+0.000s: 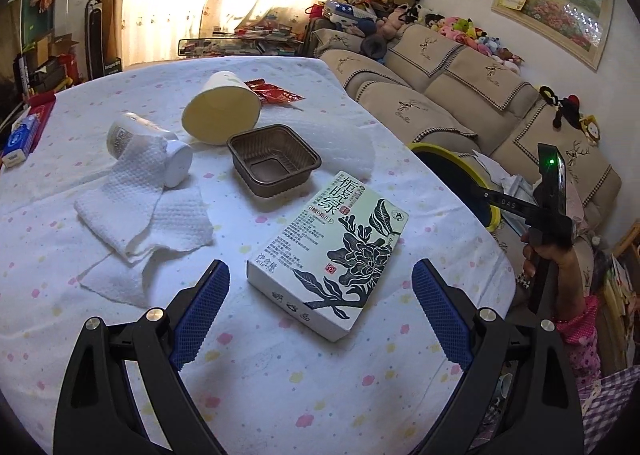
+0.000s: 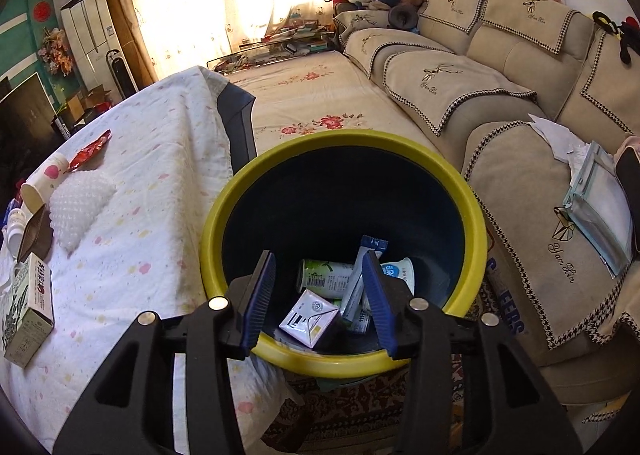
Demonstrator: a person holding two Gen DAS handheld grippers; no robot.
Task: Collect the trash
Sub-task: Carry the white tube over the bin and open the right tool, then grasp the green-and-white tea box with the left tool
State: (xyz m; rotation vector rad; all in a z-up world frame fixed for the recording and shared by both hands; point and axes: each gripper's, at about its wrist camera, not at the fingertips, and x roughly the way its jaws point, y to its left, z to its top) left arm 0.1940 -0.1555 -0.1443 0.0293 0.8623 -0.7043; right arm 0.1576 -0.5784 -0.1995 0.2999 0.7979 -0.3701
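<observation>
My left gripper (image 1: 320, 275) is open and empty, low over the table, its fingers on either side of the near end of a green flower-printed box (image 1: 334, 251). Beyond it lie a brown plastic tray (image 1: 274, 159), a tipped paper cup (image 1: 222, 111), a white bottle (image 1: 148, 147) under paper towels (image 1: 140, 215) and a red wrapper (image 1: 274, 92). My right gripper (image 2: 320, 287) is open and empty above the yellow-rimmed bin (image 2: 344, 143), which holds a can (image 2: 324, 275), a small carton (image 2: 310, 317) and a blue sachet (image 2: 362, 275).
The bin (image 1: 452, 159) stands off the table's right edge, beside a beige sofa (image 2: 500, 95). The green box (image 2: 28, 303) and cup (image 2: 40, 183) show at the left of the right wrist view. A blue pack (image 1: 22, 139) lies at the table's far left.
</observation>
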